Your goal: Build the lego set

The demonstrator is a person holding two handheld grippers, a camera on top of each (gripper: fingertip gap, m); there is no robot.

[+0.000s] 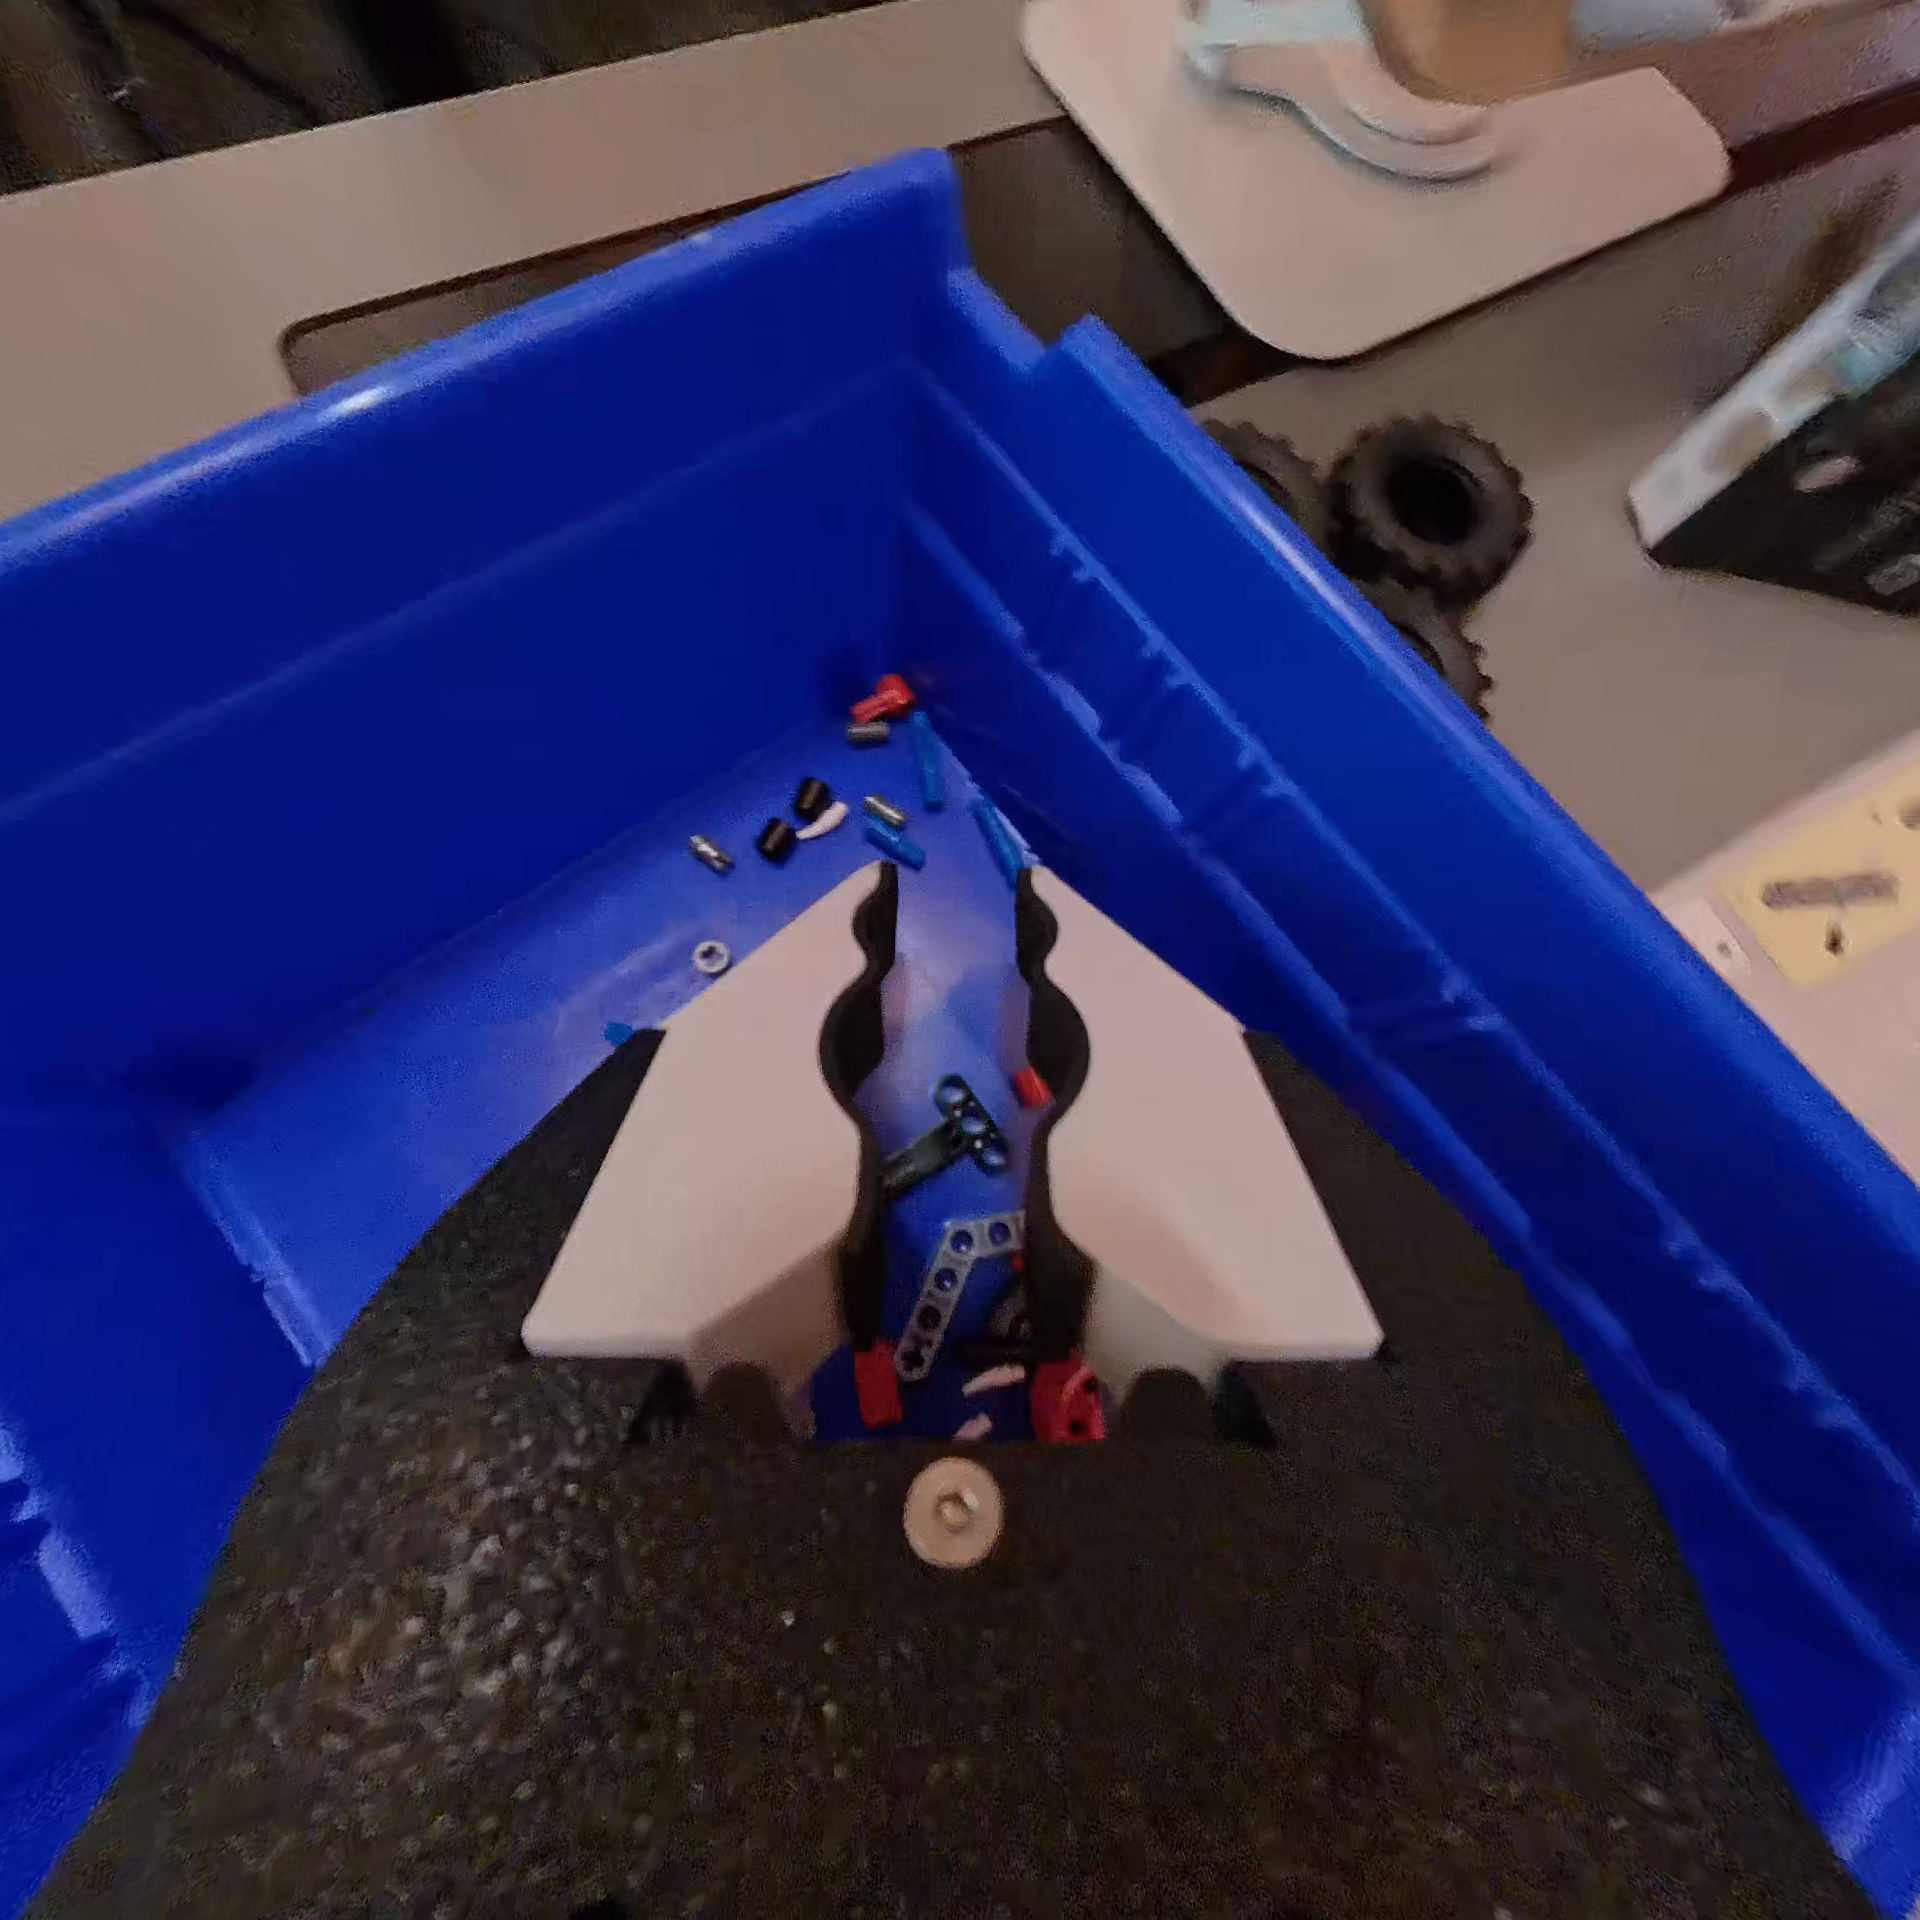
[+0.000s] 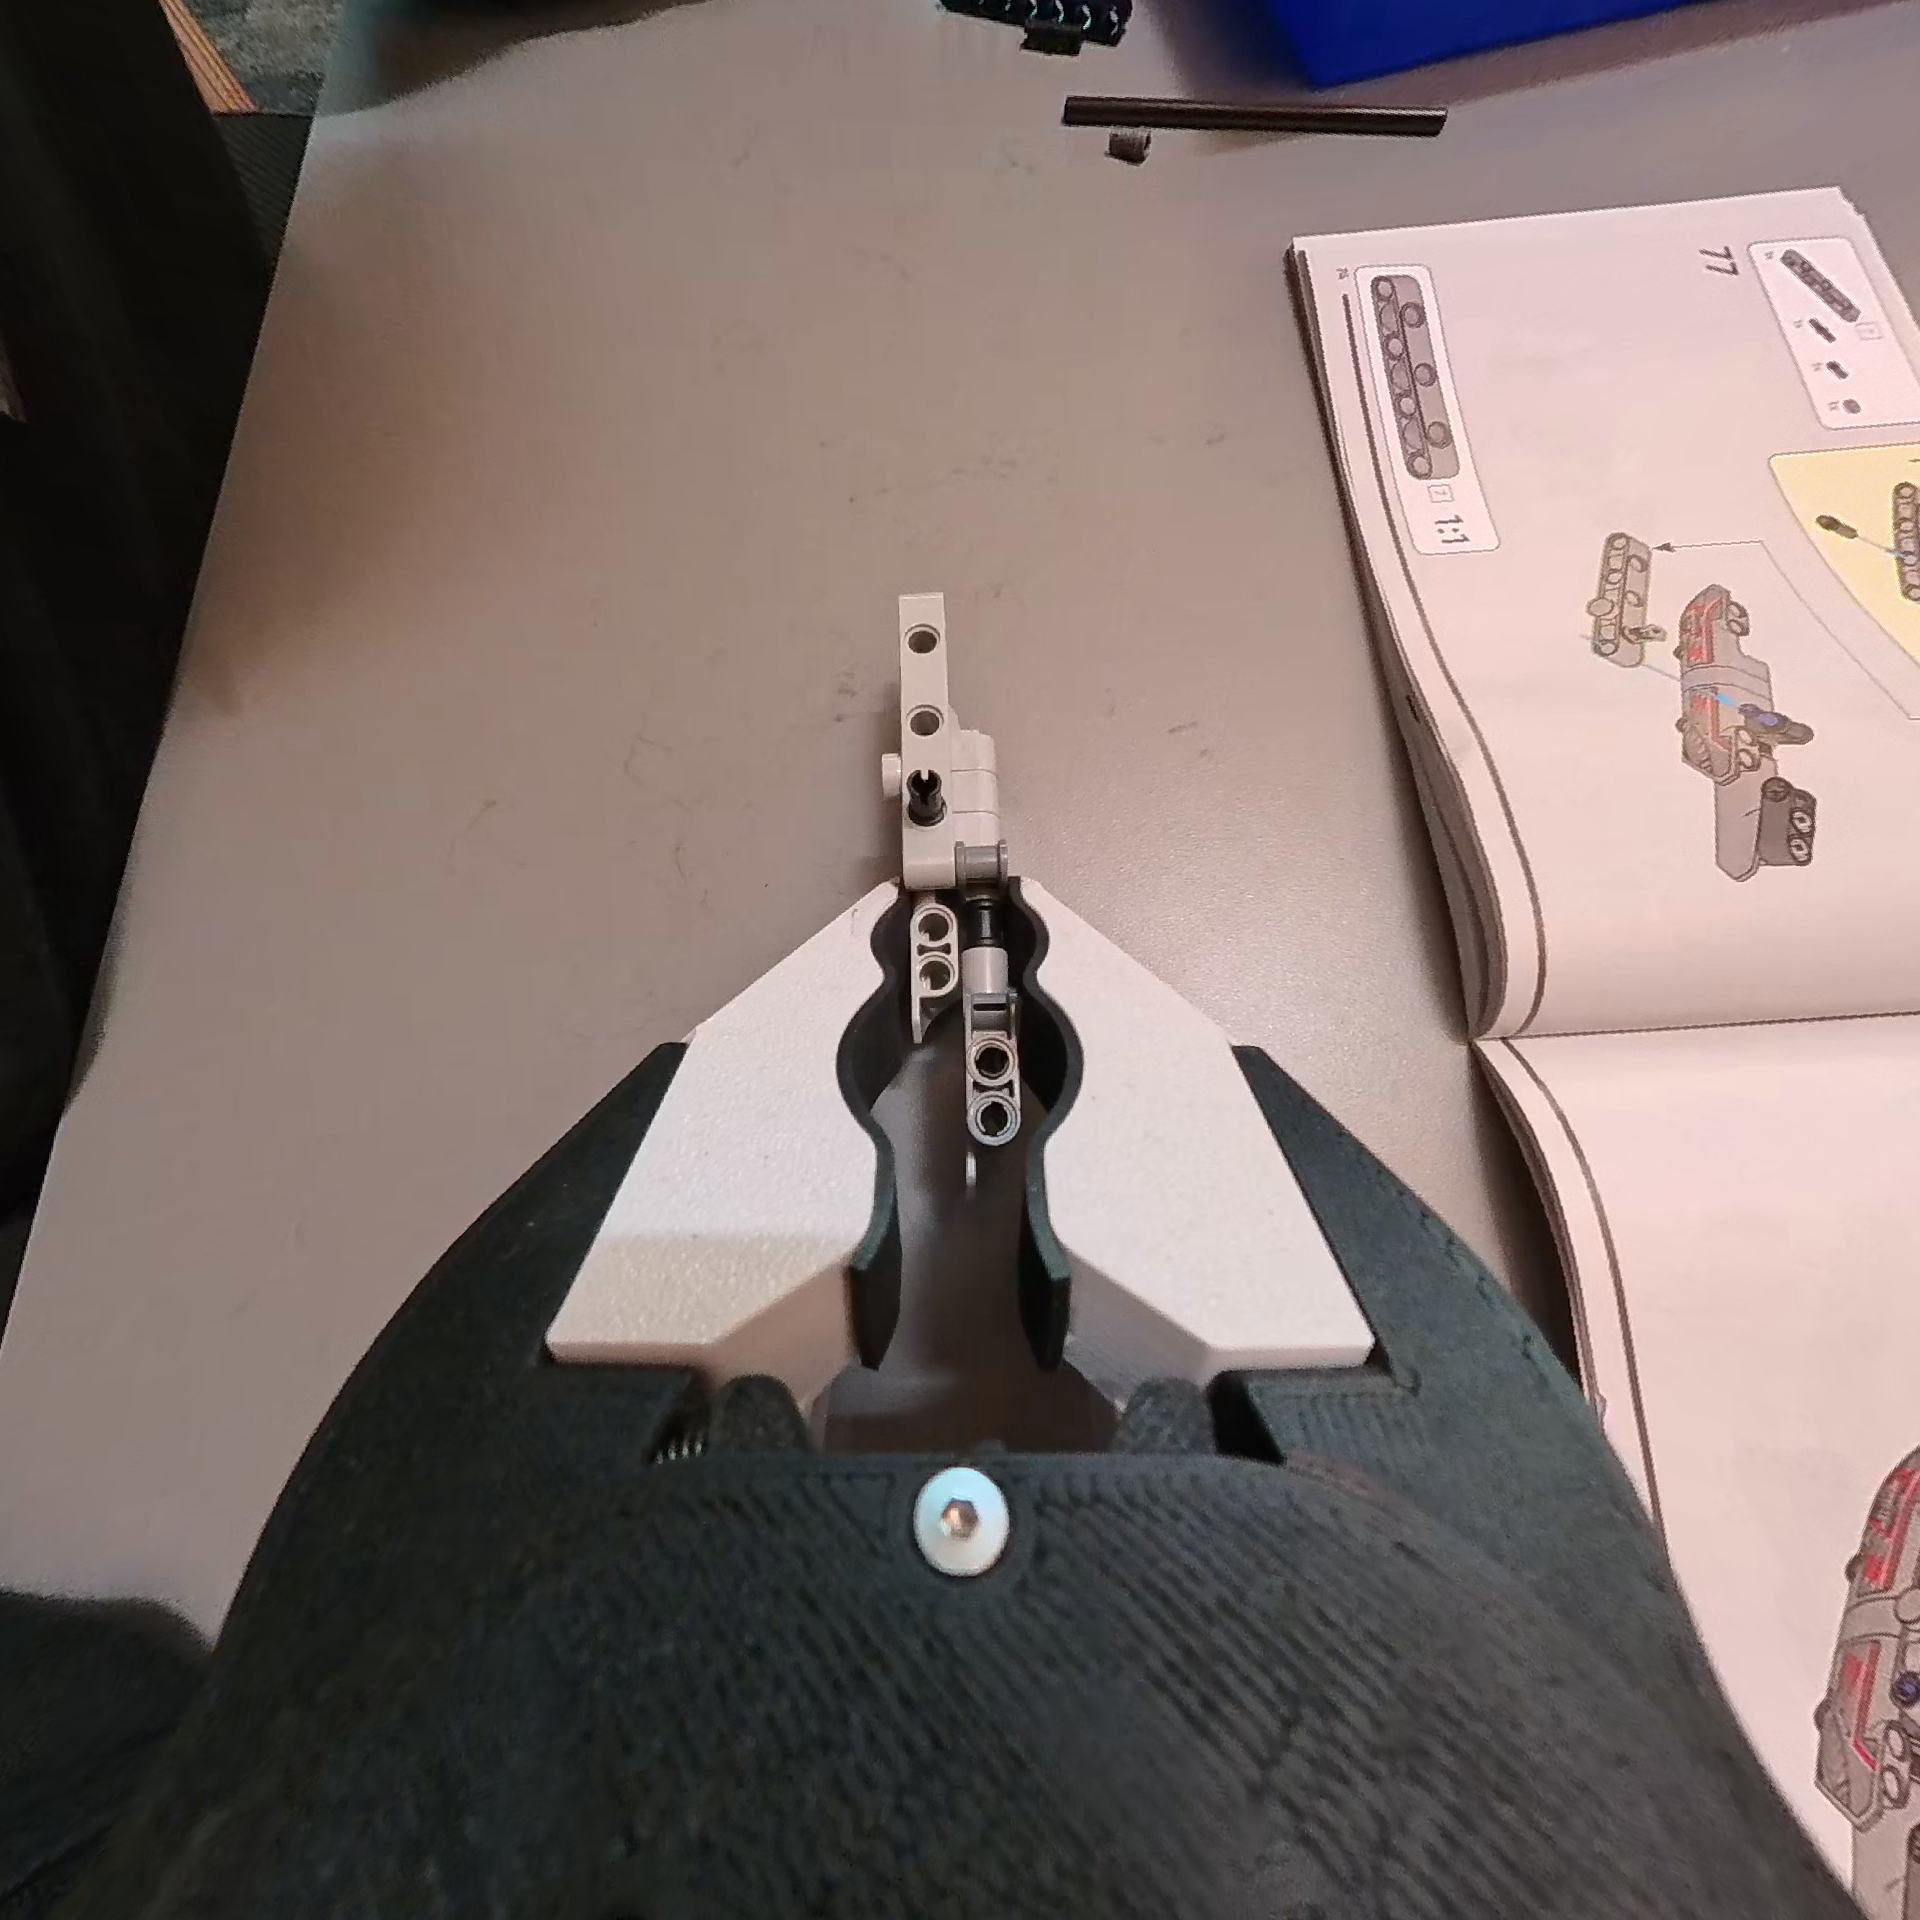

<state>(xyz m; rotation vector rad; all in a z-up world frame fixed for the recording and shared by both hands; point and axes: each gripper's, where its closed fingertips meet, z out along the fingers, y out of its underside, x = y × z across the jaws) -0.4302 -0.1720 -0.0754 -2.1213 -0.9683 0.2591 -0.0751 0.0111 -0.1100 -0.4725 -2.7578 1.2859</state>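
Over on the left, the left gripper (image 1: 954, 878) reaches down into a deep blue plastic bin (image 1: 582, 540), its white fingers (image 1: 727, 1122) standing a little apart with nothing between them. Through the gap lie loose pieces on the bin floor: a grey bent beam with holes (image 1: 951, 1283), a small black perforated piece (image 1: 961, 1122) and short red connectors (image 1: 878, 1377). More tiny pins, blue, black, grey and red (image 1: 883, 701), are scattered towards the far corner. Beyond the bin wall sit black knobbly rubber tyres (image 1: 1429, 509) on the table.

The right gripper (image 2: 958, 878) hangs over a grey tabletop (image 2: 582, 499), closed onto a light grey lego assembly of holed beams (image 2: 940, 769), which sticks out past the fingertips. An open instruction booklet (image 2: 1621, 644) lies to its right, and a long black axle rod (image 2: 1252, 114) rests at the far edge.
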